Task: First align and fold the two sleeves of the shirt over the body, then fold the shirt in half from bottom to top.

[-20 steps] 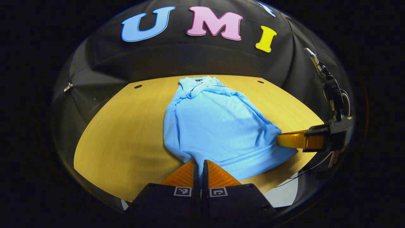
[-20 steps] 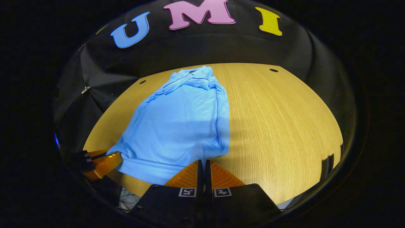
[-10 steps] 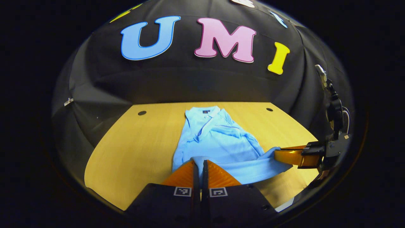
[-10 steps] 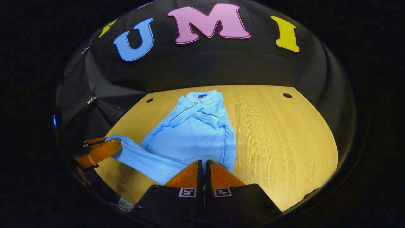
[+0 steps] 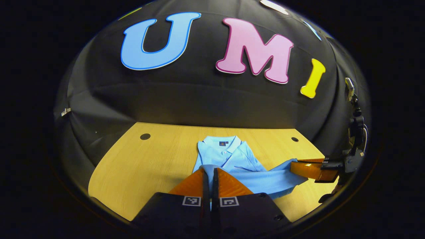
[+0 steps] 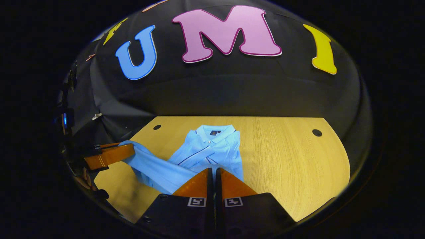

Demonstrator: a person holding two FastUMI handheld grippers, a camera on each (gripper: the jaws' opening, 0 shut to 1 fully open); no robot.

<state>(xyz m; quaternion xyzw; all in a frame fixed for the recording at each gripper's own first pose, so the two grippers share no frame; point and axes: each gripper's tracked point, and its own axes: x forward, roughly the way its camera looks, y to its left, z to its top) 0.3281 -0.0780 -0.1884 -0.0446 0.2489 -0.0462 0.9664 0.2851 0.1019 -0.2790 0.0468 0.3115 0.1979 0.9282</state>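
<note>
On the wooden table (image 5: pixel 139 162), a light blue polo shirt (image 5: pixel 229 156) lies with its collar toward the booth's back wall and both sleeves folded across the chest. Its lower hem (image 5: pixel 265 181) is raised off the tabletop and stretched between the two grippers, over the body.

Left gripper (image 5: pixel 210 172): fingers pressed together with almost no gap, a fold of hem fabric pinched between them at the tips. In the right gripper view this same gripper (image 6: pixel 127 151) sits at the left edge, a hem corner clamped at its tip, and part of a hand (image 6: pixel 84 177) shows below it.

Right gripper (image 6: pixel 212 172): fingers likewise drawn tight, with blue fabric meeting the tips on both sides; the pinch itself is hidden behind the fingers. In the left gripper view it (image 5: pixel 295 166) appears at the right, the other hem corner gripped at its tip, lifted clear of the table.

Two dark round holes (image 6: pixel 317 132) mark the table's far corners.
</note>
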